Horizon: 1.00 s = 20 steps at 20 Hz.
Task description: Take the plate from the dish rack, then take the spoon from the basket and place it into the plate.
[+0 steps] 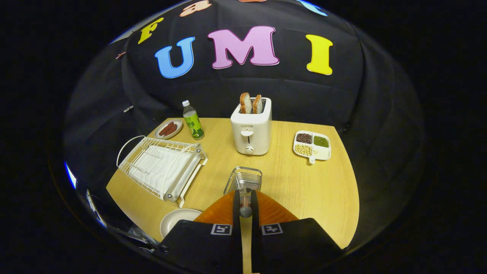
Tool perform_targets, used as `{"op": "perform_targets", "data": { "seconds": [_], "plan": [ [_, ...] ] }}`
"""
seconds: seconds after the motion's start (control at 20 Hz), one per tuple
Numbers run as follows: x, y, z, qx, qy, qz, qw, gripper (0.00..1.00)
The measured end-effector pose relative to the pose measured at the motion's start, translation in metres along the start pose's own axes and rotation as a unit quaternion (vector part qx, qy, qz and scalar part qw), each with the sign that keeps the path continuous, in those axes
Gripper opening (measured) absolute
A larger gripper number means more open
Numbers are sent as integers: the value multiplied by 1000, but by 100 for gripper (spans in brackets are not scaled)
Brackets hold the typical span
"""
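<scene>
Plate lies on the desk near its front edge, dish rack empty; gripper clamps the spoon above the basket, placing remains

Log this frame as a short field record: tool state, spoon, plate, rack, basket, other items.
tool: orange fingers nearly closed on the slim spoon handle with grey rounded end, just above the basket
clear wire basket: just ahead of the fingers
round cream plate: on the wooden table, beside the tool, out of the rack
white wire dish rack: no dishes in it
other: white toaster with two bread slices, green bottle, divided bean dish, small sausage plate
</scene>
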<state>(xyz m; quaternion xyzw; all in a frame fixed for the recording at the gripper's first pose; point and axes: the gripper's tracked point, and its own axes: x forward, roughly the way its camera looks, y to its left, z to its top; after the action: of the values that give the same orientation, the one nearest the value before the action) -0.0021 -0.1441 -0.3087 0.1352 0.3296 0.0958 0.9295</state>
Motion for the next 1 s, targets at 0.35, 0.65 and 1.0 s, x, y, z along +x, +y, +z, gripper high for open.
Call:
{"op": "perform_targets", "data": {
  "seconds": [0.35,0.65,1.0],
  "plan": [
    [-82,53,51,-11,-59,23,998,13],
    [-86,111,-36,3,20,66,998,13],
    [-36,148,-128,14,49,75,996,13]
  ]
}}
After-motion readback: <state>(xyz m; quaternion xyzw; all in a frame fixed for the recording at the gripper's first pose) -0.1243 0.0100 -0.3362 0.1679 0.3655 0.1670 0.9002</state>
